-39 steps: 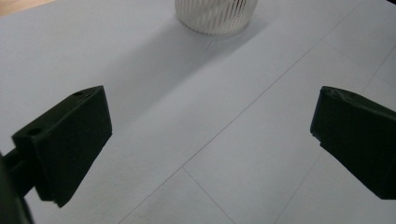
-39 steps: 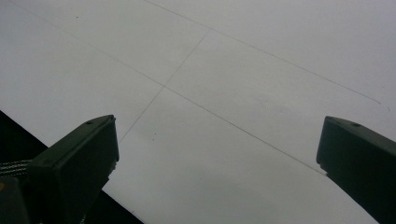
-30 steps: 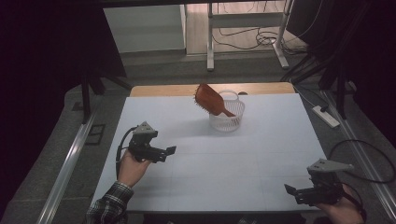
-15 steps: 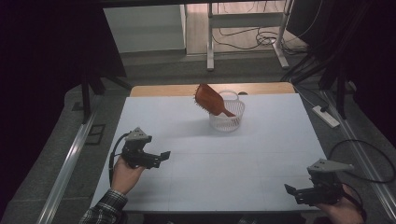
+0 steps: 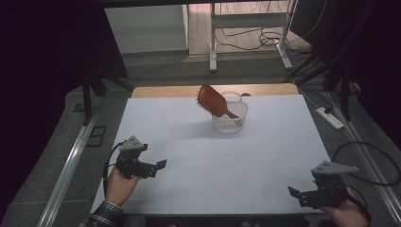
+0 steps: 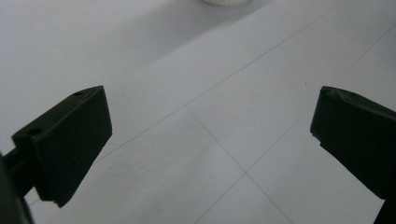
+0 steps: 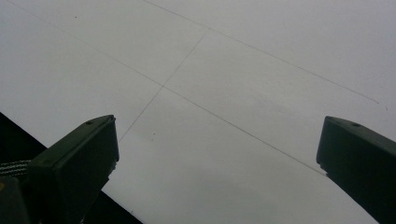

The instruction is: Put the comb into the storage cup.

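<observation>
A brown hairbrush [image 5: 211,100] leans tilted in a white mesh basket [image 5: 230,122] at the back middle of the white table [image 5: 217,156]. My left gripper [image 5: 160,166] sits low near the table's front left, held by a hand in a plaid sleeve, jaws wide apart over bare table [image 6: 210,140]. At the front right edge my right gripper [image 5: 294,193] is open too, with nothing between its jaws [image 7: 215,140]. The basket's bottom rim [image 6: 223,2] peeks in at the top of the left gripper view.
A wooden strip [image 5: 165,91] runs along the table's far edge. A white power strip [image 5: 329,117] lies off the table's right side. Metal rails [image 5: 71,165] flank the table. A desk frame and cables [image 5: 246,35] stand on the floor behind.
My left gripper has drawn back toward the front left of the table, away from the basket. The right gripper has stayed put.
</observation>
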Demonstrator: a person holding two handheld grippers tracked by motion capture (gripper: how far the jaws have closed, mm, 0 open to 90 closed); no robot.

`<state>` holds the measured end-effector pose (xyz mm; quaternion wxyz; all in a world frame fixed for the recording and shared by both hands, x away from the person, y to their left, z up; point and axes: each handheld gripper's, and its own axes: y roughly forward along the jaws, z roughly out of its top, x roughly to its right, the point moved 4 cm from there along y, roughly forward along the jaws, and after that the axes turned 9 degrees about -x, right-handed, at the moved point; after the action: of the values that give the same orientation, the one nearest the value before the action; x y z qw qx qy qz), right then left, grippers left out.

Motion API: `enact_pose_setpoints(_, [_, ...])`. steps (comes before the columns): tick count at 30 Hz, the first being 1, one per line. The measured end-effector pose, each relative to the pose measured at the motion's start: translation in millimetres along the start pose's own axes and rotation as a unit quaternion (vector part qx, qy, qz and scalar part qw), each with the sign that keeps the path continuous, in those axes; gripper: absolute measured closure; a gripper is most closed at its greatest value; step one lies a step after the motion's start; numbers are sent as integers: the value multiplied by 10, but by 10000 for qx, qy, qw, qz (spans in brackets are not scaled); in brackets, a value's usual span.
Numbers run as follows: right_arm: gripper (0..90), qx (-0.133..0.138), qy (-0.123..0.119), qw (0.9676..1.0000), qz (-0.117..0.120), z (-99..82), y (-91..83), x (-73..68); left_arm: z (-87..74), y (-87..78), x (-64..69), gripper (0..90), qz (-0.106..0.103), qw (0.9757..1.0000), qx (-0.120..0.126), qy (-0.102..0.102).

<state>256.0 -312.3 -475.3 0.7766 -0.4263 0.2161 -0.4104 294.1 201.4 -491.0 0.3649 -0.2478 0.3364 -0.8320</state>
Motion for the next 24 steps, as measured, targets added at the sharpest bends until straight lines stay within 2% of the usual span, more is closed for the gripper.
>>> enact_pose_setpoints(24, [0,-3,5,10000,-24,1,1,0,-305,-197,19,0,133,9997,-54,-189])
